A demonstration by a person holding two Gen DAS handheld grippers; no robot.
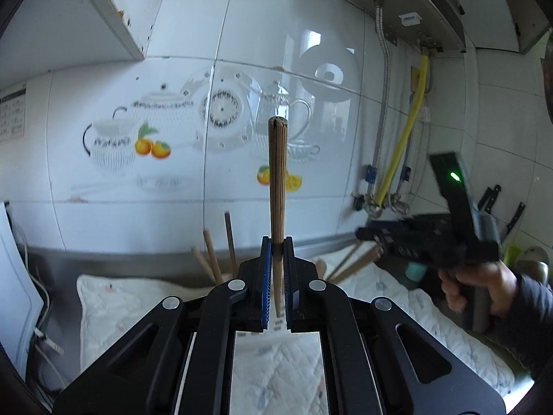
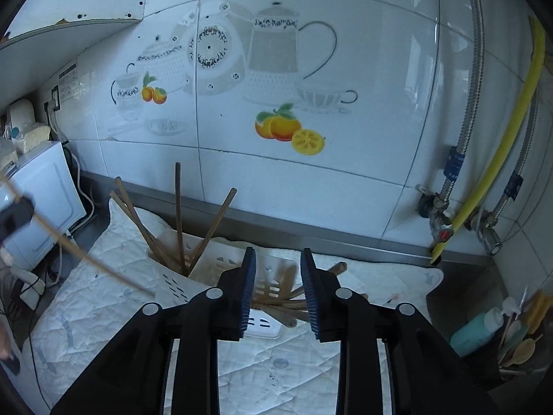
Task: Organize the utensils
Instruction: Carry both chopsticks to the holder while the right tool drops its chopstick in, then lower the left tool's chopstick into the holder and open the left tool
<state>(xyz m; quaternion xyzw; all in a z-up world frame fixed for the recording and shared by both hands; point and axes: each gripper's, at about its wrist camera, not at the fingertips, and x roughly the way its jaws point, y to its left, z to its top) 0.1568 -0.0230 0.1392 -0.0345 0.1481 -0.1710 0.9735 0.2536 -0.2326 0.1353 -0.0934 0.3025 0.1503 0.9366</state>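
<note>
One ridged bamboo chopstick point(image 1: 277, 180) is clamped upright betw. the left gripper point(image 1: 276, 252) fingers, raised in front of the glossy tiled wall point(image 1: 311, 17). Four slim wooden chopsticks point(image 2: 178, 214) are seen standing tilted in the left slot of a white slotted plastic holder point(image 2: 172, 285); several more utensils point(image 2: 276, 306), count unclear, lie flat in its right part. The right gripper point(image 2: 278, 287) fingers are held apart w/ nothing betw. them, above the holder. A quilted white cloth point(image 2: 276, 363) is spread on the desk.
</note>
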